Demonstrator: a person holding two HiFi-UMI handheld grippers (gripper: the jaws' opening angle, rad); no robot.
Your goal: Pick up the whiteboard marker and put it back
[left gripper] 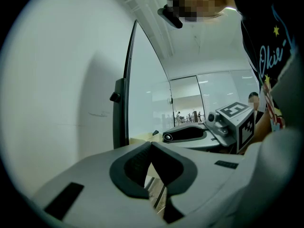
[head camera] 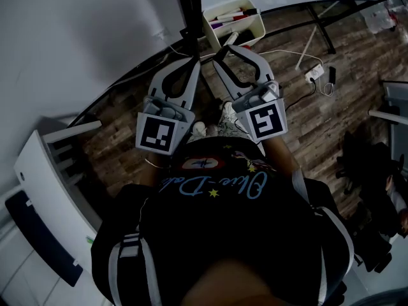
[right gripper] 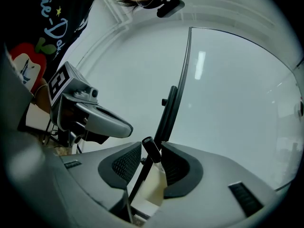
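- Box (head camera: 245, 27), upper centre, holding markers (head camera: 228, 16) (on the floor (head camera: 306, 126)).
- Right gripper (head camera: 229, 48) just below it; left gripper (head camera: 190, 62) at its left.
- Whiteboard marker (right gripper: 151, 149) between right gripper's jaws.

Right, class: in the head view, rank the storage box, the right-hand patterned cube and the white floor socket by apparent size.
Largest to smallest:
1. storage box
2. right-hand patterned cube, though it gains from being nearer the camera
3. white floor socket
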